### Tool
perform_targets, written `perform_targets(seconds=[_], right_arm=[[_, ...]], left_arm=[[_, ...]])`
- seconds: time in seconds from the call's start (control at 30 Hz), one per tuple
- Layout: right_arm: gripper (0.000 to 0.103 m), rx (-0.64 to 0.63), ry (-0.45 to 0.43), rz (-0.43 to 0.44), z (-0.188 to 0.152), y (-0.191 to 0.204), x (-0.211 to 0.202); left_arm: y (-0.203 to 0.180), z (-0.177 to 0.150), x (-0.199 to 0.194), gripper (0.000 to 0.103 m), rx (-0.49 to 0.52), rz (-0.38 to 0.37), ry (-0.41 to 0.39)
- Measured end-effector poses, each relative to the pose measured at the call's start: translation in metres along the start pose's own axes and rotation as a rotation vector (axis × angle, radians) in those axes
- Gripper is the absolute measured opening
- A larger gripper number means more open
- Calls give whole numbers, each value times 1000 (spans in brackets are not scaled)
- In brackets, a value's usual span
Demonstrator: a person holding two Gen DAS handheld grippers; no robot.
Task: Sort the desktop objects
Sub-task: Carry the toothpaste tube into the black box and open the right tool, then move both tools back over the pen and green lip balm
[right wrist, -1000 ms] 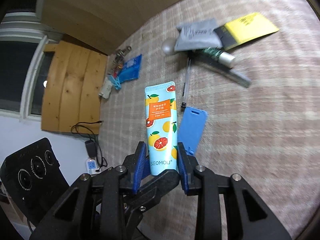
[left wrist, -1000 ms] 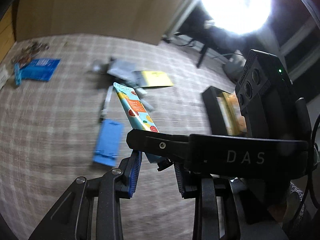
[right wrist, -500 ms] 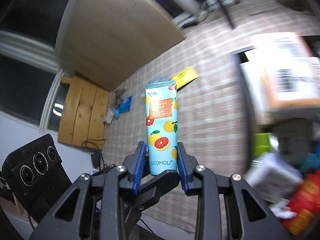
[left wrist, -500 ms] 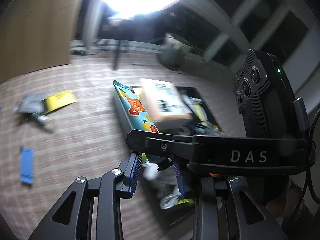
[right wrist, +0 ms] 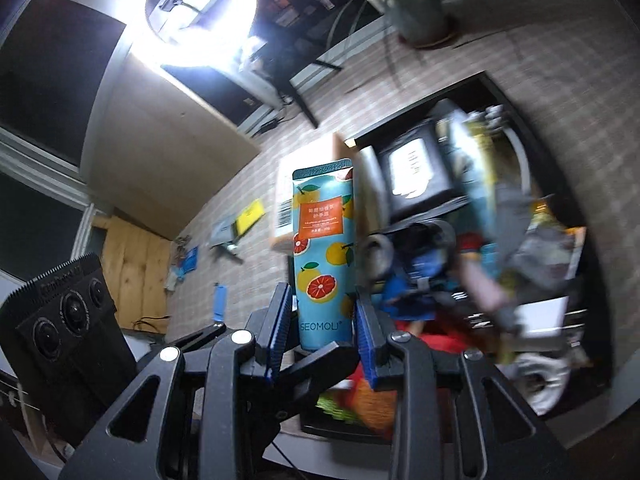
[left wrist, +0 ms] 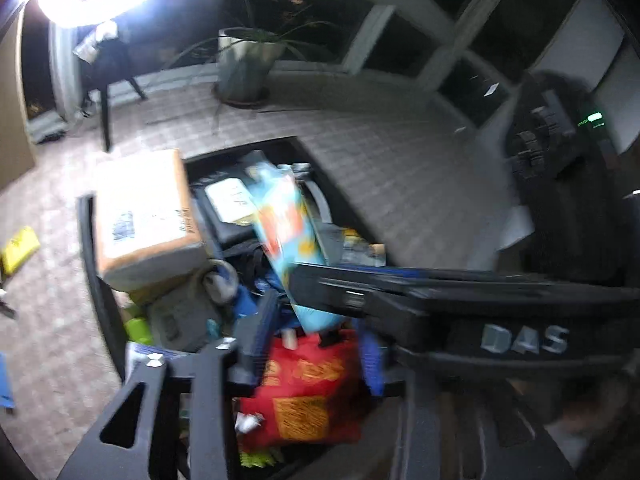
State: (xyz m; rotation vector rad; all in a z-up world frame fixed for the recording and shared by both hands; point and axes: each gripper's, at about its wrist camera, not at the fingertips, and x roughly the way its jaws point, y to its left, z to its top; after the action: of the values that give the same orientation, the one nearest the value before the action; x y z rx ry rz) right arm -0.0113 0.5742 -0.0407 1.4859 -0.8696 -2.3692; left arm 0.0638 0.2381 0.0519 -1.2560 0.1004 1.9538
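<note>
STEP: deposit | RIGHT TOOL: jaws opening, light-blue citrus-print plastic tube upright between pads, frame centre | LEFT TOOL: opening, empty | BIN: full black rectangular bin below | LEFT: yellow packet, blue flat holder on desk.

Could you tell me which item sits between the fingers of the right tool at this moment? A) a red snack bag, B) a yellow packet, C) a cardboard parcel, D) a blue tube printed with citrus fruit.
D: in the right wrist view the fruit-printed tube stands upright between the blue pads of the right tool, whose jaws are opening, above the crowded black bin.
</note>
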Motion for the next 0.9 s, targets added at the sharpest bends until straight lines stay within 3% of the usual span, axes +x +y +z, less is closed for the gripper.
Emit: perform_targets(seconds=[0.07,0.13,0.47,0.9], right_arm=[[48,-21,0,-72,3,-4,-4],[55,-48,-31,-117,3,-7,-11],[56,-62,-1,-96,-2,3,4],[56,-196,63,-53,-2,90,55]], left_arm=[[6,0,2,44,-32,-1,17],[10,-2,1,44,-45,14,20],[58,-19,-25,47,-117,100,17],[203,-62,-68,47,-323,284,40]])
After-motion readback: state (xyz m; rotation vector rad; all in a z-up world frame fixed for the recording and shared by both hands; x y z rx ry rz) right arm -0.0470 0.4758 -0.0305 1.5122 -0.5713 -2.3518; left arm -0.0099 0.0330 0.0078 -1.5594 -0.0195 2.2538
